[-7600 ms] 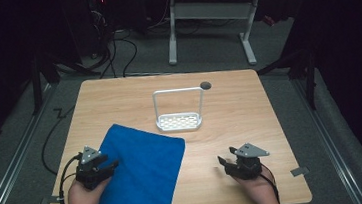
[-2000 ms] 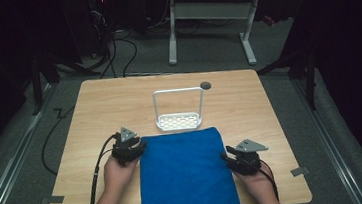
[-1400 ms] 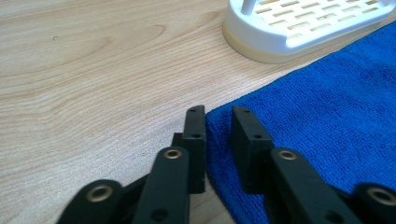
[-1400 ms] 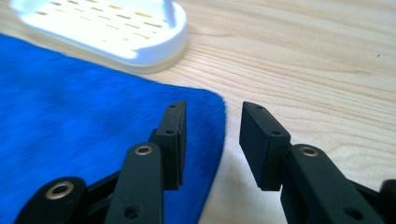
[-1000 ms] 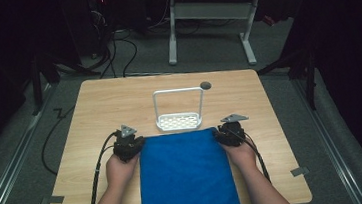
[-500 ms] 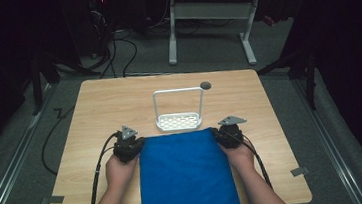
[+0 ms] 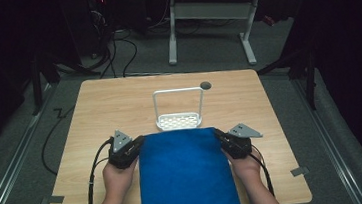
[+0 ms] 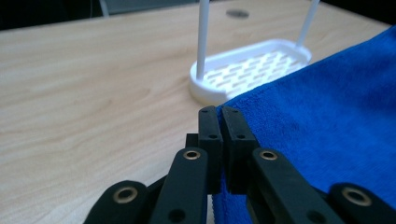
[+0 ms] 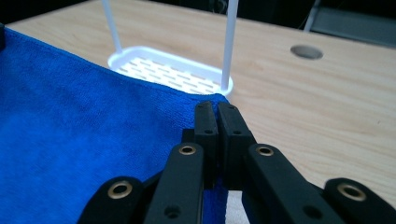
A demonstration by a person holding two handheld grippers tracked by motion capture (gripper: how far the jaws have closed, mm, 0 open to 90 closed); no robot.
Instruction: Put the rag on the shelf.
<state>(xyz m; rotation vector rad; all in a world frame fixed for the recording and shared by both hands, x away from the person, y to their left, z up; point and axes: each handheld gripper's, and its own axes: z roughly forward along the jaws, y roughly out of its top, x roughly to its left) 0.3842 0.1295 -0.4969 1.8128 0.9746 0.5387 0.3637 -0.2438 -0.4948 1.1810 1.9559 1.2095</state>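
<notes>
1. Blue towel [image 7: 185,174] lies flat on the wooden table [image 7: 99,105], long axis running from the person toward the white rack [image 7: 179,113]; near edge hangs at or over the table's front edge, where a small white tag shows.
2. Left gripper [image 7: 134,145] sits at the towel's far-left corner; jaws pressed together, blue cloth pinched between them in the left gripper view [image 8: 219,116].
3. Right gripper [image 7: 220,136] sits at the far-right corner, jaws likewise clamped on the cloth corner, seen in the right gripper view [image 9: 216,114].
4. Key relation: both held corners are on the far edge, which touches or slightly overlaps the rack's base; the free bulk of the towel lies behind the jaws, toward the person.
5. Both hands are equally near their corners and level with each other, with the far edge drawn straight between them.
6. Judgement: any fold would likely carry the far edge back toward the near edge.
</notes>
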